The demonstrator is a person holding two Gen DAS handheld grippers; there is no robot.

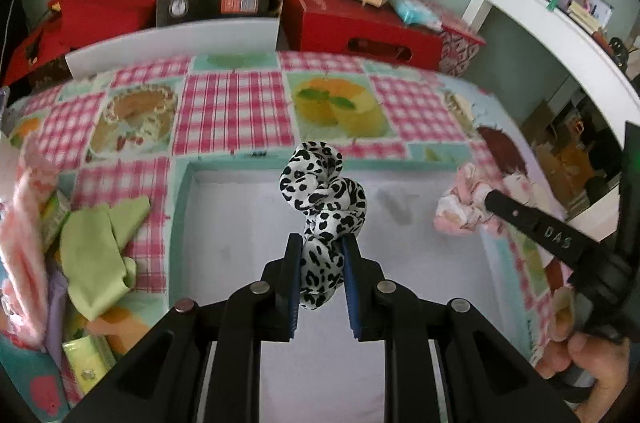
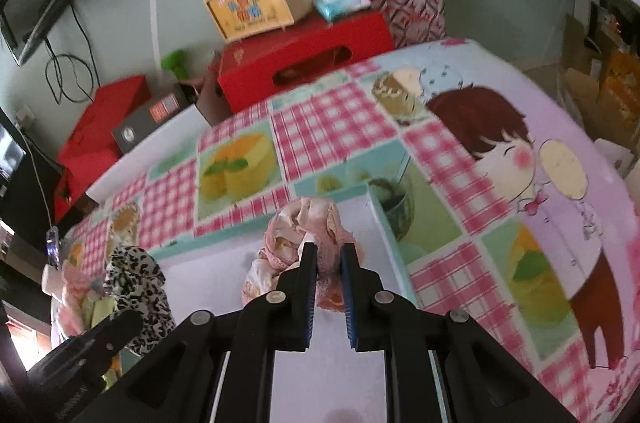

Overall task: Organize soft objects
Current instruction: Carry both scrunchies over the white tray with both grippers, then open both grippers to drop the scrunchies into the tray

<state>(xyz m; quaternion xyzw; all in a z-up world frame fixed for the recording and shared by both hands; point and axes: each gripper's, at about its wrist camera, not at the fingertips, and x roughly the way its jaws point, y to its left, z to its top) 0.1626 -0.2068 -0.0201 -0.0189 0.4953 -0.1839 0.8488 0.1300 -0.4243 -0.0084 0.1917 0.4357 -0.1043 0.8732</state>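
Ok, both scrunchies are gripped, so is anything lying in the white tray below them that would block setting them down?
Nothing visible. The white tray looks bare under the leopard scrunchie in the left hand-held gripper and the pink scrunchie in the right hand-held gripper. The green cloth lies outside it.

Right gripper (image 2: 329, 255) at bottom centre, jaws pinched on a pink floral scrunchie (image 2: 298, 243), which bunches up ahead of the fingertips. Below it: shallow white tray (image 2: 376, 215) with teal rim, lying on a pink-checked tablecloth (image 2: 340, 127) printed with cakes and a cartoon child. Near left: left gripper (image 2: 105, 337), only partly visible, carrying a black-and-white leopard-print scrunchie (image 2: 136, 287). Far side: red box (image 2: 304, 59) with a tan handled box (image 2: 260, 3) on top. Image slightly blurred.
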